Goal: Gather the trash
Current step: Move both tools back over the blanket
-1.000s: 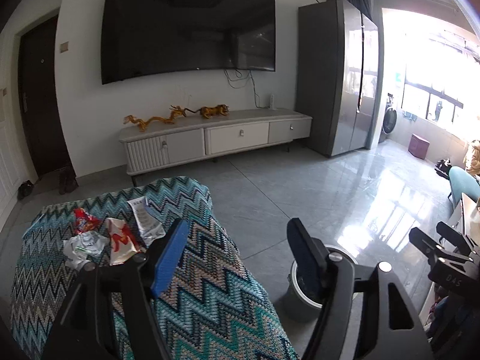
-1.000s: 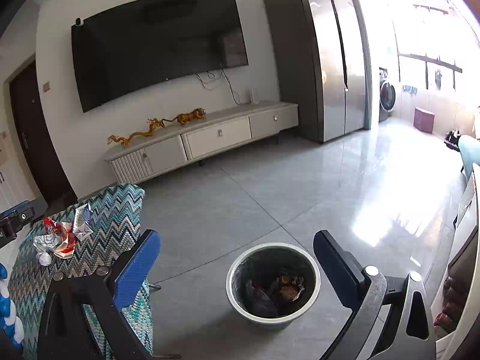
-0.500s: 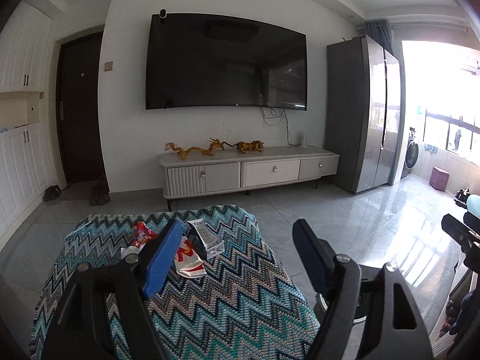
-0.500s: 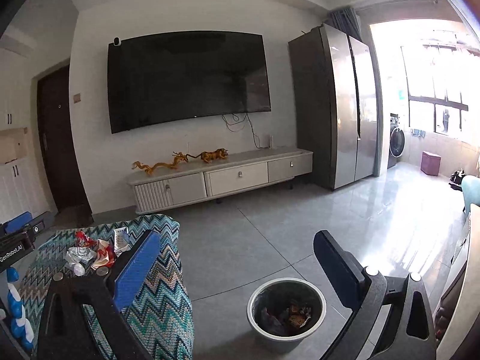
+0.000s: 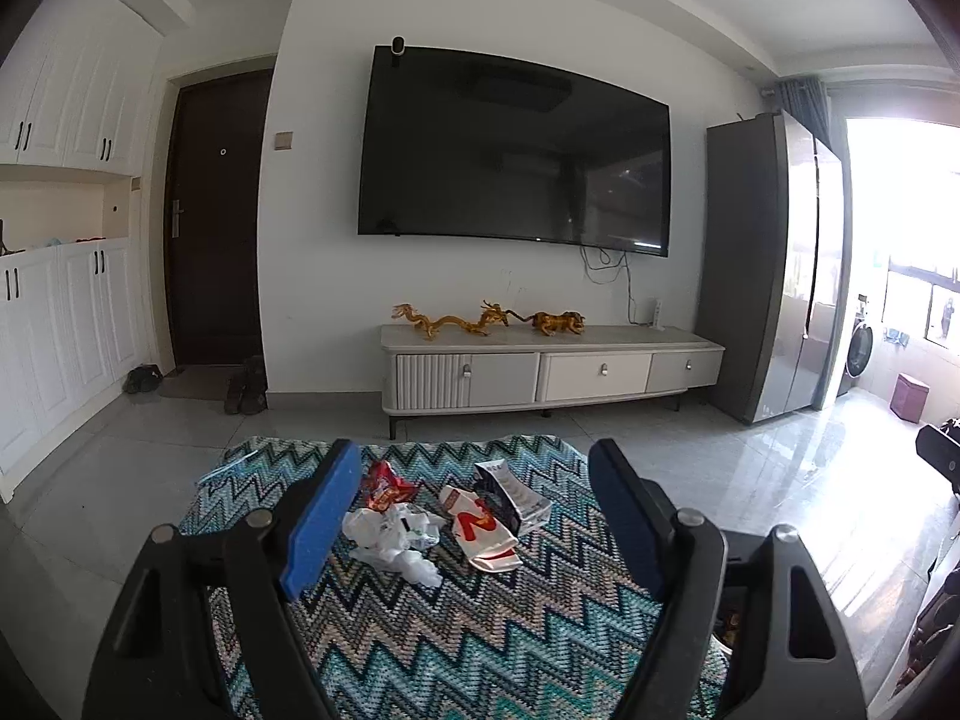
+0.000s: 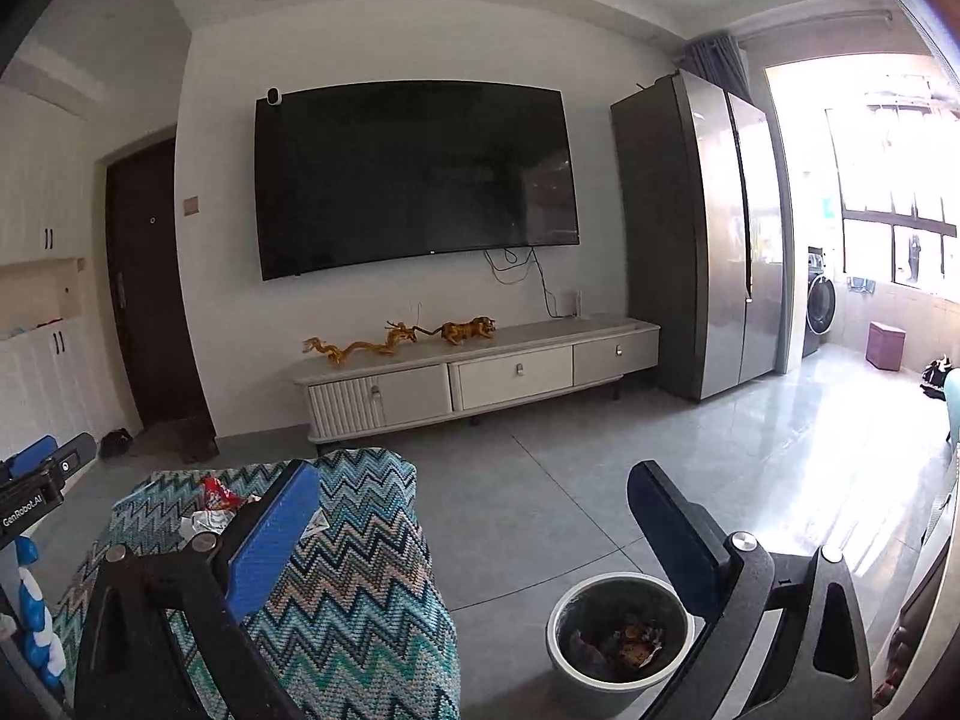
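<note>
A low table under a zigzag cloth (image 5: 420,630) carries a small trash pile: a red wrapper (image 5: 384,489), crumpled white plastic (image 5: 396,534), a red-and-white wrapper (image 5: 483,531) and a white packet (image 5: 516,495). My left gripper (image 5: 474,450) points at the pile from the near side and short of it. Its jaws are opening, with nothing between them. My right gripper (image 6: 474,474) stands open and empty further right, over the floor. A round bin (image 6: 621,636) with trash in it sits below its right finger. The red wrapper (image 6: 216,495) shows in the right wrist view too.
A TV cabinet (image 5: 552,369) with golden figurines stands under a wall TV. A tall grey fridge (image 5: 774,264) is on the right. A dark door (image 5: 210,216), shoes (image 5: 246,390) and white cupboards (image 5: 54,312) are on the left. Grey tiled floor (image 6: 600,480) lies between table and cabinet.
Both views have risen and levelled out. The left gripper swung left, so the trash pile now lies between its fingers and the bin has slipped behind its right finger. Its jaws spread slightly.
</note>
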The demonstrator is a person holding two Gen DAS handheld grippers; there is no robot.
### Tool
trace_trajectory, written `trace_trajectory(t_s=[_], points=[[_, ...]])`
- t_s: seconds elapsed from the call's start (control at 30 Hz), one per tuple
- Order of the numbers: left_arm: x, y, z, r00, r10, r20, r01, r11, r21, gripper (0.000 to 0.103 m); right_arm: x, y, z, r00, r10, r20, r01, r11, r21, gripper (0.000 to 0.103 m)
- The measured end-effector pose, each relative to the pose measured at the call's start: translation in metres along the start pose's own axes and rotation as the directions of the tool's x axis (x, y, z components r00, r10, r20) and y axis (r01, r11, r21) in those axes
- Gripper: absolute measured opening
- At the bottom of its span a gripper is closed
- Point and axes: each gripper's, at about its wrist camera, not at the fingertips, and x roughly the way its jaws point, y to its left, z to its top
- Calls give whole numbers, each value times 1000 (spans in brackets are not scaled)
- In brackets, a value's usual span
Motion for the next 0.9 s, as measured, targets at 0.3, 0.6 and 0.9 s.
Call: trace_trajectory(t_s=[0.3, 0.6, 0.9], points=[[18, 46, -8, 998, 59, -12, -59, 998, -26, 85, 21, 26, -6, 999, 33, -23, -33, 999, 0, 103], [48, 60, -17, 994, 90, -58, -91, 996, -16, 86, 56, 41, -14, 994, 72, -85, -74, 997, -16, 103], [95, 84, -32, 984, 114, -139, -116, 993, -4, 86, 107, 60, -26, 975, 132, -177, -143, 988, -52, 103]])
